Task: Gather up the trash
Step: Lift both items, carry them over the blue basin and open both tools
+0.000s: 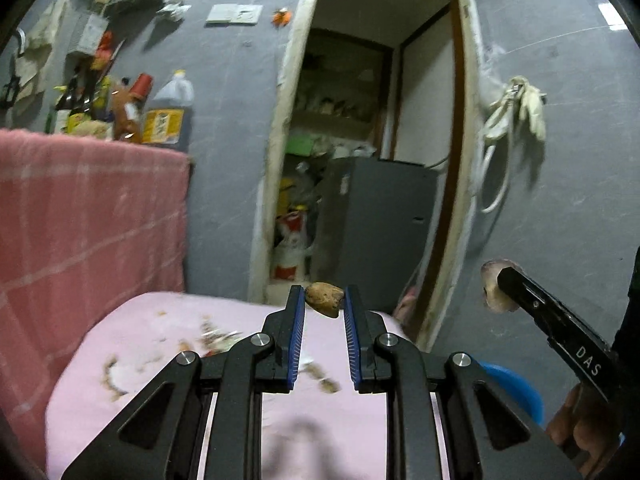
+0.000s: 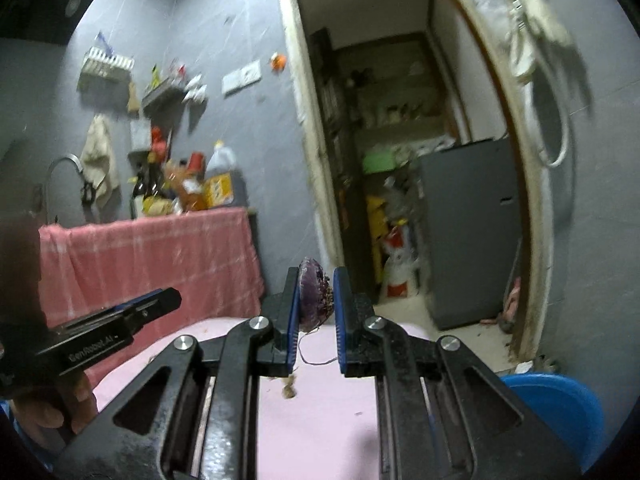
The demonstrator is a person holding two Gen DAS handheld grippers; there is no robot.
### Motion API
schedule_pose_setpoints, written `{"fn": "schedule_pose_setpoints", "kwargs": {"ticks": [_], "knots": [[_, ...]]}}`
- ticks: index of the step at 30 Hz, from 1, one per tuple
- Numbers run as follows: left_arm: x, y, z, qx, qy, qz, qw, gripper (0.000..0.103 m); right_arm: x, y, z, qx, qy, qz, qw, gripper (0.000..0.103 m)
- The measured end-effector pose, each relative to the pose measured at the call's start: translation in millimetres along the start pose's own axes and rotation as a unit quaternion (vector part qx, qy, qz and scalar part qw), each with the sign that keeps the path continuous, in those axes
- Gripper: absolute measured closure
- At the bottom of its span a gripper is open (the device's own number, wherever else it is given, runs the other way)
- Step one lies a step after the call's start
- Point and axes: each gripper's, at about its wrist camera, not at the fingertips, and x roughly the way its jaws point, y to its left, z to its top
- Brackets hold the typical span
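Both claws clamped: left claw (image 1: 324,304) on brown scrap (image 1: 325,298), right claw (image 2: 316,294) on purple scrap (image 2: 314,294).

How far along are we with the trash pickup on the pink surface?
Done: nothing visibly binned yet. In hand: left tool grips a brown scrap; right tool grips a purple onion piece. Left: scattered peels on the pink cloth; the blue bin waits on the right.
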Motion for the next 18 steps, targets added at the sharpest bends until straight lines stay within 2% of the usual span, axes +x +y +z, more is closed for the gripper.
{"fn": "schedule_pose_setpoints", "kwargs": {"ticks": [8, 14, 18], "knots": [[22.3, -62.8, 7.2, -0.001, 0.008, -0.066, 0.9978, 0.087, -35.6, -47.5, 12.5, 0.038, -0.038, -0.063, 0.997, 0.088], [50.1, -104.7, 4.9, -0.01, 0.043, -0.114, 0.9925, 0.087, -53.9, -91.4, 10.4, 0.089, -0.032, -0.115, 0.989, 0.088], [68.7, -128.0, -1.5, -0.005, 0.08, -0.138, 0.9872, 0.087, -55.5, -115.8, 5.5, 0.114, -0.006, -0.154, 0.981, 0.088]]}}
